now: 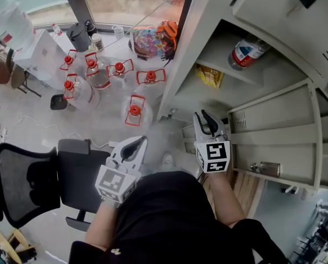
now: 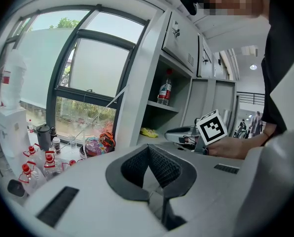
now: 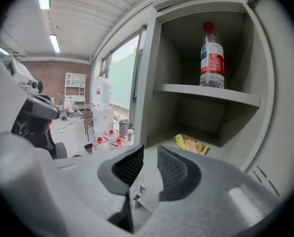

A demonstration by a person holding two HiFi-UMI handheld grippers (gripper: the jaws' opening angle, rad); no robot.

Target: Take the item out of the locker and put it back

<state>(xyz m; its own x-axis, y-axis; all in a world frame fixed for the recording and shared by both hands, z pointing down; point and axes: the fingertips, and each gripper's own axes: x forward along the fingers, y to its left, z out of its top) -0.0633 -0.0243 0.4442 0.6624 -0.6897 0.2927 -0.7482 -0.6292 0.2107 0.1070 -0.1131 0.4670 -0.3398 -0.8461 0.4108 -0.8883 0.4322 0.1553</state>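
The bottle [image 3: 212,58] is judged stiff but slippery, best taken at its label. The right gripper [image 3: 148,154] jaws are held half-open and empty; the left gripper [image 2: 148,151] jaws are closed on nothing.

Grey left tool [image 1: 137,142] and right tool [image 1: 201,115], black ribbed pads [image 3: 128,166], black-and-white marker cubes [image 1: 216,152], black top [image 1: 169,213]

Open locker [image 1: 189,48] in front: on its upper shelf [image 3: 206,92] a clear water bottle [image 3: 212,56] with a red cap stands upright, and on the bottom of the compartment below it a crumpled yellow packet [image 3: 190,143] lies flat, toward the back. Out on the pale floor [image 1: 26,114] by the window, a cluster of clear water jugs [image 1: 98,77] with red caps and handles stands close together. A colourful bag [image 1: 147,40] sits just beside them, and a black office chair [image 1: 78,175] stands nearer in.
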